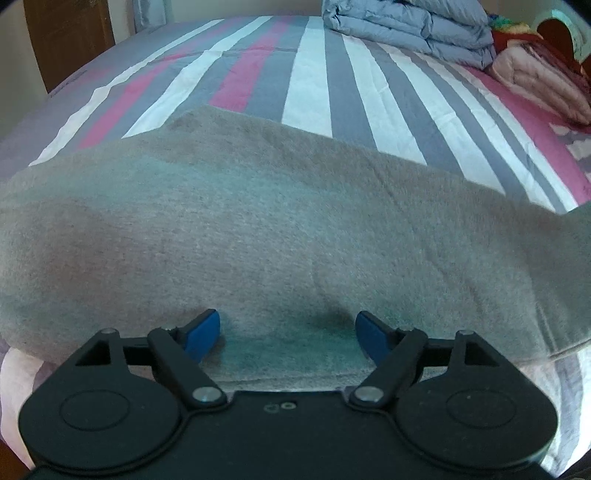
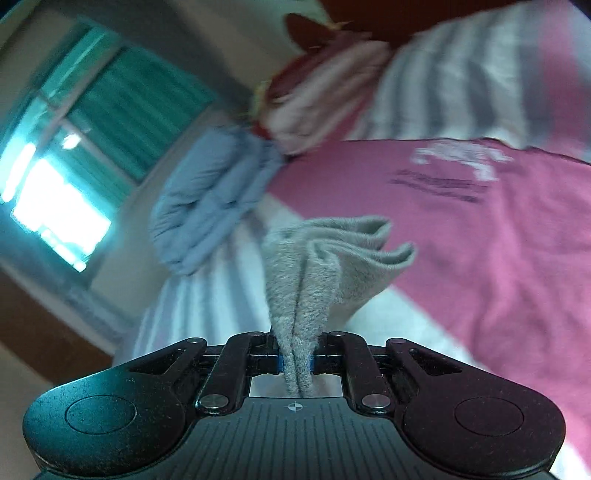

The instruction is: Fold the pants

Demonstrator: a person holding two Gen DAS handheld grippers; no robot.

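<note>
Pants (image 1: 280, 229), grey fleece, lie across a striped bed (image 1: 317, 74). Left gripper (image 1: 288, 334) rests on them, fingers apart. Right gripper (image 2: 295, 363) is clamped on a bunched, lifted end. Likely mid-fold; next, carry that end over and lay it flat.

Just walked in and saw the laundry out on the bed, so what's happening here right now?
A person with a handheld gripper in each hand is folding grey pants on a striped bed. The right gripper is shut on a bunched part of the pants fabric and holds it up off the bed. The left gripper is open, its blue fingers spread over the pants lying flat, gripping nothing. A pink shirt and a folded blue quilt lie farther back.
</note>
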